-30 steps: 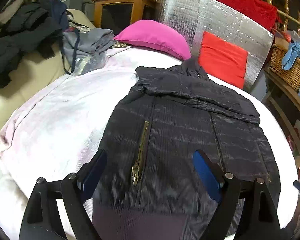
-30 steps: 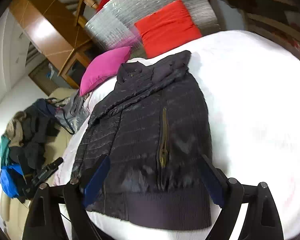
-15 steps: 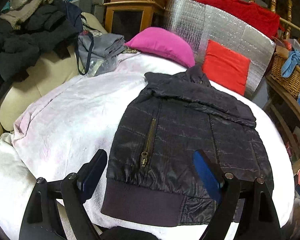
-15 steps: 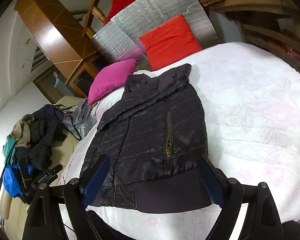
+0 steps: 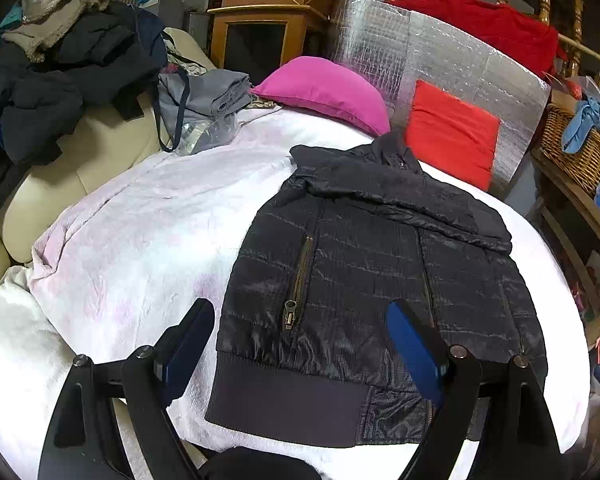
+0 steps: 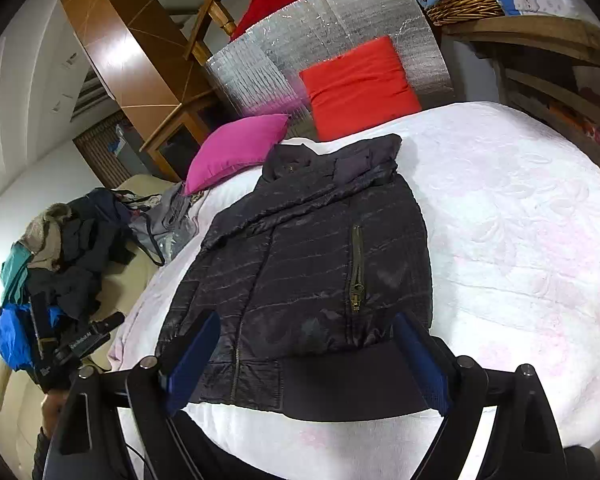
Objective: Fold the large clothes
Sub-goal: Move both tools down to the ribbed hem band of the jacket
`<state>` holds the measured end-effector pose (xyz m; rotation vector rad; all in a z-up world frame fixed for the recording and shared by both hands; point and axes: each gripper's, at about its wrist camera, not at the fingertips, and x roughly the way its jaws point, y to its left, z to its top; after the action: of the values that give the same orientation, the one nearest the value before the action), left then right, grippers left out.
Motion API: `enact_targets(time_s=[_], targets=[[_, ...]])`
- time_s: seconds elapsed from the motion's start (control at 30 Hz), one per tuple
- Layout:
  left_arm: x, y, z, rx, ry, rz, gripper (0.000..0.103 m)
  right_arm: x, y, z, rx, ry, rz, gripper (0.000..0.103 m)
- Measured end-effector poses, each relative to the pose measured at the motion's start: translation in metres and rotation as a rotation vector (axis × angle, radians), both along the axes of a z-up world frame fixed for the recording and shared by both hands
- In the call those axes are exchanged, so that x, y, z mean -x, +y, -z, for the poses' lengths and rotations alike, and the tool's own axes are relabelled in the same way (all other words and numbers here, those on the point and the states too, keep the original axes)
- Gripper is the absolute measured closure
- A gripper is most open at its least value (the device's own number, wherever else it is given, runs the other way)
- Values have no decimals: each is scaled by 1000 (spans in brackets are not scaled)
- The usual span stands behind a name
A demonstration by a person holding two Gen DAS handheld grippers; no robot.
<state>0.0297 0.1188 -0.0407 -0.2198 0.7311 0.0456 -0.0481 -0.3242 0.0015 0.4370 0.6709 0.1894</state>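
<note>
two claws spread wide, holding nothing, above the hem of a dark jacket (image 5: 364, 280).
the left gripper (image 5: 300, 344) and right gripper (image 6: 308, 356) could pinch only the slick top layer ahead, dragging the folded sleeves loose.

White bed (image 5: 148, 216) w/ dark jacket (image 5: 372, 280), pink pillow (image 5: 324, 92)

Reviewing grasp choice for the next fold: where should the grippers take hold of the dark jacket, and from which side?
Probably at the ribbed hem band of the dark jacket, one corner each, coming from the near edge. The band is thick, lies flat nearest the open left gripper and right gripper, and lets the bottom fold up toward the collar.
</note>
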Motion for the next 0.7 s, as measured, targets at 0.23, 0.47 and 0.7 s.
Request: enact_targets(time_s=[0.23, 0.47, 0.7], targets=[[1, -1, 2, 1, 7, 6, 15, 3, -5, 3, -9, 4, 14, 13], [-5, 4, 11, 1, 38, -2, 15, 2, -17, 16, -30, 36, 41, 13], [-6, 36, 31, 17, 88, -74, 15, 1, -33, 35, -53, 84, 82, 13]])
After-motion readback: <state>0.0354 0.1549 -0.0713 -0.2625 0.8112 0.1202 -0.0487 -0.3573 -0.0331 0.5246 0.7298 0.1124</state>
